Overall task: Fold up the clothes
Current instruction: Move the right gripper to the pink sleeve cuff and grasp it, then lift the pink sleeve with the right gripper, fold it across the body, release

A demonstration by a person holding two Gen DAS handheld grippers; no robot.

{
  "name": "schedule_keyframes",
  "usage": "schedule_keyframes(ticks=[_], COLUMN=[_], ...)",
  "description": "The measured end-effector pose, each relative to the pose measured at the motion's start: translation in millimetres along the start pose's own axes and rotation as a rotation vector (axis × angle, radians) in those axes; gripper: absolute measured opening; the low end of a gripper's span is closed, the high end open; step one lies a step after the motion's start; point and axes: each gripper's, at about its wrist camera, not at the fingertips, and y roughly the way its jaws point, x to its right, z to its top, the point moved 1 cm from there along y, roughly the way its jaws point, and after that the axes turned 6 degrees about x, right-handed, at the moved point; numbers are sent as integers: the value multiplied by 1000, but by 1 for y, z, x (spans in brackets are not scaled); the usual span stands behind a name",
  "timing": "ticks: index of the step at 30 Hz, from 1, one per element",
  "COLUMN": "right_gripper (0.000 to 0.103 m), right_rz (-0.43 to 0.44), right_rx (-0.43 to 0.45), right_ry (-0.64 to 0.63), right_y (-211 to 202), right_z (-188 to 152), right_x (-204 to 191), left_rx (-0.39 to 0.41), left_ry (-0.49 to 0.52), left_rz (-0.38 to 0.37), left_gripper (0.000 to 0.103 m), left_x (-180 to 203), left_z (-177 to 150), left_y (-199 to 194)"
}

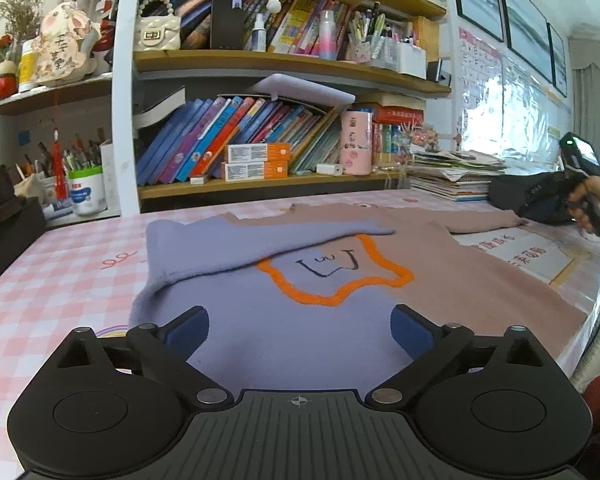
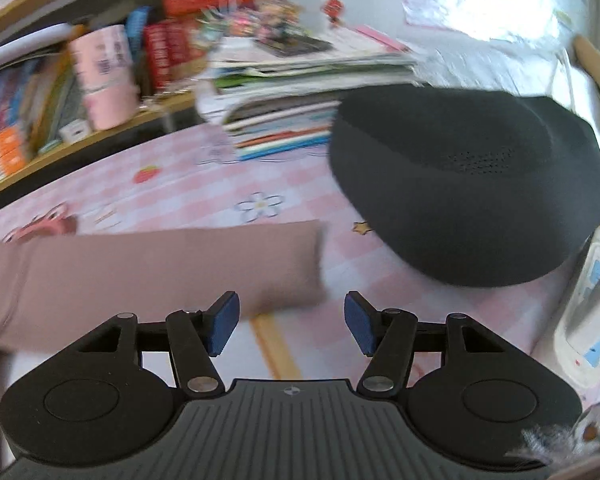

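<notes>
The left gripper [image 1: 300,330] stood with its blue pads wide apart and nothing between them, low over the near hem of the sweater [image 1: 340,276]. The sweater lay flat on the pink checked tablecloth [image 1: 60,280], hem toward the near edge and neckline toward the far edge by the bookshelf [image 1: 284,128]. Its body ran near to far. The lilac sleeve [image 1: 260,240] was folded across the chest, covering part of the orange outline [image 1: 340,280]. The dusty-pink sleeve [image 2: 160,268] stretched out sideways toward the right edge. The right gripper [image 2: 291,322] hung just before that cuff, half open and empty. Beyond the cuff sat a black cushion [image 2: 472,184], with a stack of books [image 2: 292,100] behind it.
</notes>
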Motion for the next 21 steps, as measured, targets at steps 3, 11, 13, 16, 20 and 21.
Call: schedule_keyframes(ticks=[3, 11, 13, 16, 20, 21], right_gripper=[53, 11, 10, 10, 10, 10], right_rz=[1, 32, 55, 136, 281, 322], right_rx=[-23, -45, -15, 39, 116, 132], right_ry=[89, 62, 47, 0, -90, -111], right_y=[16, 23, 12, -14, -55, -65], right_z=[5, 10, 18, 34, 55, 59], right_x=[8, -9, -20, -46, -100, -116], left_rx=[-13, -15, -6, 8, 24, 26], left_ry=[-11, 18, 27, 23, 18, 21], left_rz=[12, 31, 34, 27, 20, 18], left_gripper=[100, 100, 100, 100, 100, 100], left_x=[-2, 1, 2, 2, 3, 4], left_z=[-3, -3, -3, -2, 0, 0], left_y=[2, 1, -1, -5, -9, -10])
